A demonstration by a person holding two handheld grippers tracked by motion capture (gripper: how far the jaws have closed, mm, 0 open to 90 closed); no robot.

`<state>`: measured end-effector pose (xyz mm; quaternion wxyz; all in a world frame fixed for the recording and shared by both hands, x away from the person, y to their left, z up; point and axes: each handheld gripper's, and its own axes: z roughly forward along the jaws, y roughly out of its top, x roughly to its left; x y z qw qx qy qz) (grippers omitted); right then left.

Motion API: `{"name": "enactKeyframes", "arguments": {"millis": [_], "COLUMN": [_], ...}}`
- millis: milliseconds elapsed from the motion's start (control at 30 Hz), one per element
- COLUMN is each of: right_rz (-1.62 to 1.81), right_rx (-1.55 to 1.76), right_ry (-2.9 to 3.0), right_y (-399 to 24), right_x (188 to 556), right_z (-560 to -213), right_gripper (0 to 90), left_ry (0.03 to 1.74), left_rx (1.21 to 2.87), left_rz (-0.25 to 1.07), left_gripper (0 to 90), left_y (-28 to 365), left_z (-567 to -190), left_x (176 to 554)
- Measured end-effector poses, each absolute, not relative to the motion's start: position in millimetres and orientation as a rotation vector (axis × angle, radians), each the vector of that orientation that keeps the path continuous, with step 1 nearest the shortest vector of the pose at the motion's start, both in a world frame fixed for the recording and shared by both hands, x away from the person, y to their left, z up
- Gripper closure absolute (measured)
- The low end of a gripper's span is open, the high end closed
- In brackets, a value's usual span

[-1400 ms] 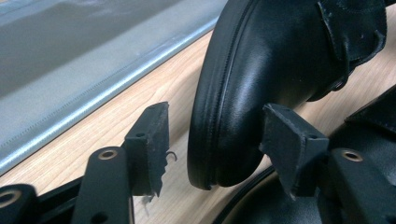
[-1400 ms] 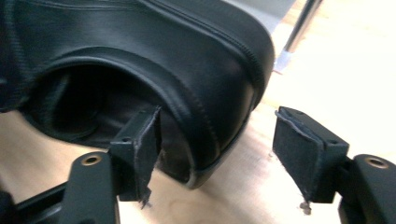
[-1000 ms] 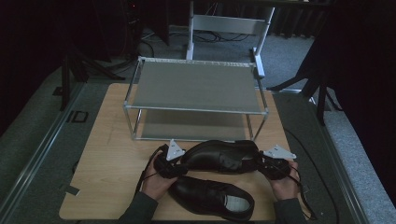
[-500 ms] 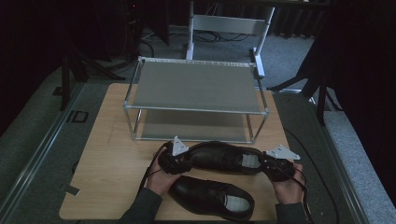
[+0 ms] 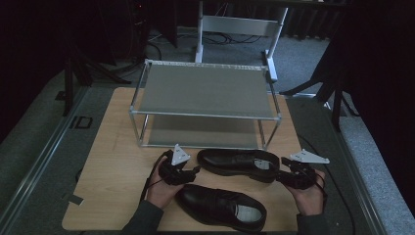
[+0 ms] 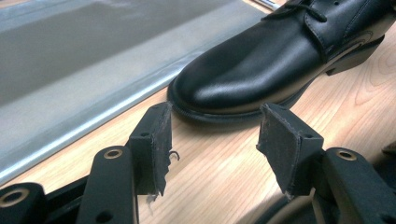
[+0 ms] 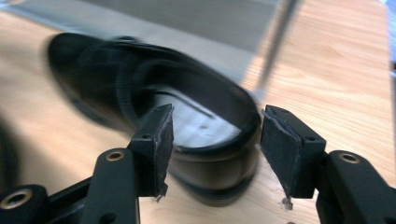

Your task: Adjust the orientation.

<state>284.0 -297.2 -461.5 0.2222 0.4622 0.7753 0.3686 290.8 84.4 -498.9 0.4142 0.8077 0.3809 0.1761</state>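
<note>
Both forearms are reaching in from the near edge of the counter [image 5: 117, 147], where the near shoe [image 5: 221, 205] is lying between the hands. The left gripper [image 5: 188, 172] is hanging released just short of the far shoe [image 5: 240, 164] toe, and the right gripper [image 5: 285, 177] is spreading released around its heel. Beyond, the two-tier rack [image 5: 205, 90] is standing with nothing visible on its shelves.
</note>
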Motion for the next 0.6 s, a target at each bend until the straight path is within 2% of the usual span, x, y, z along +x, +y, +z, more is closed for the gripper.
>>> {"name": "enactKeyframes", "arguments": {"millis": [100, 300, 600], "right_rz": [1.057, 1.218, 1.177], "right_rx": [1.194, 1.018, 0.787], "right_ry": [2.187, 2.356, 2.640], "right_y": [-290, -274, -240], "right_x": [273, 249, 240], "right_z": [-458, -455, -470], "right_gripper": [45.7, 60.3, 65.4], "left_ry": [0.972, 0.986, 0.975], "left_rx": [2.028, 2.029, 2.044], "left_rz": [0.447, 0.444, 0.446], "left_gripper": [45.0, 45.0, 44.9], "left_y": [90, 94, 88], "left_z": [-500, -503, -505], "left_x": [287, 284, 283]}}
